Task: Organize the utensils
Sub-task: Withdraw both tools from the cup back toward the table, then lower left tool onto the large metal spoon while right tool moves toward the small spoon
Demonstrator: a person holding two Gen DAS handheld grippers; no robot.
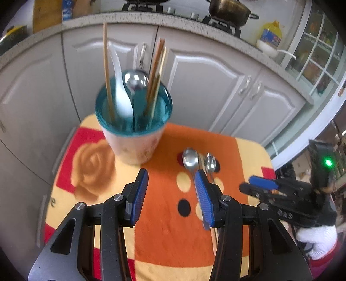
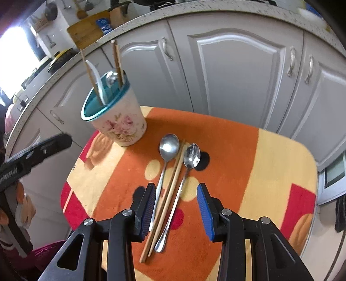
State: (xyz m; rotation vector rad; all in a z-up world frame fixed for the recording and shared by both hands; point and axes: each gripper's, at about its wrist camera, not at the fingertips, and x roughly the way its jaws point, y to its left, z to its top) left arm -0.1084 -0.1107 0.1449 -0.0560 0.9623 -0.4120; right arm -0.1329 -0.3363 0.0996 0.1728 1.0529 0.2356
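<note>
Metal spoons on cloth: two (image 2: 169, 145) (image 2: 191, 156)
Chopsticks on cloth: one pair (image 2: 166, 198)
Holder cups: one (image 2: 116, 121)
White spoons in cup: one (image 1: 122, 95)
Metal spoons in cup: one (image 1: 136, 81)

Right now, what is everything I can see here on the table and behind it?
Cup: one, white with flowers, teal inside, standing at the cloth's far left.
In the cup: wooden chopsticks, a white spoon, a metal spoon.
Larger metal spoon: one, lying on the cloth.
Loose chopsticks: one wooden pair, between the two lying spoons.
Smaller metal spoon: one, right of the pair.
Cloth: one, orange, yellow, red, covering the table.
Cupboards: grey doors behind.
Pot: one, dark, on the stove.
Left gripper: blue fingers, empty.
Right gripper: blue fingers, empty, over the handles.
</note>
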